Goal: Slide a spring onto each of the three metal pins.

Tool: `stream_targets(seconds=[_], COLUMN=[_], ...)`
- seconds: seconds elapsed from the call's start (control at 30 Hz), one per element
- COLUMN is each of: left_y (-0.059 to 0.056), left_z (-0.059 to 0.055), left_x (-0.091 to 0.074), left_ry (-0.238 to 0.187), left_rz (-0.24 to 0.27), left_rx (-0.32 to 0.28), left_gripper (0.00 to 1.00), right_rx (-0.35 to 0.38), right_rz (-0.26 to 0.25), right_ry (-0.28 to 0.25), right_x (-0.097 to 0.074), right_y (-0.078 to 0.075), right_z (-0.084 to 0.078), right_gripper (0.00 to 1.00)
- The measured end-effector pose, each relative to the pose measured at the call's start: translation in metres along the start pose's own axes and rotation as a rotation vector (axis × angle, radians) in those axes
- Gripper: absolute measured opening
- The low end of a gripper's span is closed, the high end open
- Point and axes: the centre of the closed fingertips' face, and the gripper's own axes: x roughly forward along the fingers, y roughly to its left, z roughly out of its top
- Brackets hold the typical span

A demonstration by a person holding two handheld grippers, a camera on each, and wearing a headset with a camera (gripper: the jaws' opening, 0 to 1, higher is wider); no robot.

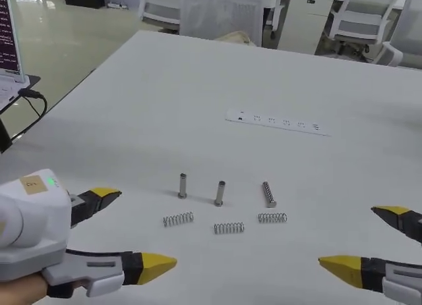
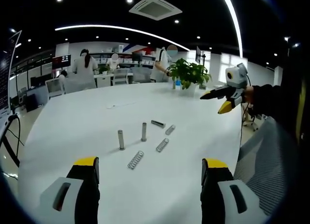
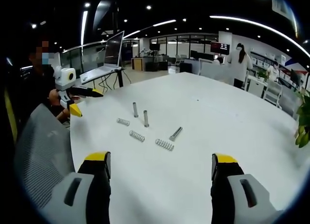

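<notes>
Even overhead light is washing the white desk (image 1: 198,87) bright, leaving only faint, soft shadows on it. In both gripper views, ceiling strip lights (image 2: 121,27) are glaring against dark ceilings, and straight lines are bending toward the edges.

table (image 1: 198,81): white, matte, wide
power strip (image 1: 277,122): white, flat on table, far side, right of centre in head view
laptop (image 1: 6,48): open, screen lit, on a dark stand off the table's left edge
cable (image 1: 36,106): black, loops down from laptop
chairs (image 1: 217,15): white and grey, past the far edge
mesh chair (image 3: 38,151): grey, just beside the near edge
plant (image 2: 189,73): green, leafy, at table end
people (image 2: 86,68): standing at background desks
vent (image 2: 155,7): ceiling, among spotlights
</notes>
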Motion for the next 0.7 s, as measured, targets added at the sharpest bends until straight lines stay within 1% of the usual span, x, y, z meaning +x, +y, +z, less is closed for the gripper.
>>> stream_targets(seconds=[0.07, 0.3, 0.4, 0.57, 0.7], left_y=[0.000, 0.001, 0.001, 0.000, 0.000], left_z=[0.000, 0.002, 0.002, 0.002, 0.002], left_x=[0.000, -0.001, -0.001, -0.001, -0.001], left_ry=[-0.002, -0.015, -0.013, -0.009, -0.010], left_rz=[0.001, 0.004, 0.003, 0.002, 0.005], left_rx=[0.002, 0.003, 0.007, 0.015, 0.016], left_gripper=[0.84, 0.84, 0.84, 0.84, 0.84], right_rx=[-0.004, -0.014, -0.013, -0.021, -0.030], right_rz=[-0.009, -0.018, -0.030, -0.029, -0.028], right_ry=[-0.003, 0.001, 0.010, 0.007, 0.018], right_x=[0.002, 0.010, 0.016, 0.027, 0.038], right_y=[-0.003, -0.010, -0.017, -0.022, -0.024], right_z=[0.005, 0.017, 0.022, 0.033, 0.037], right_gripper=[0.82, 0.78, 0.74, 0.71, 0.67])
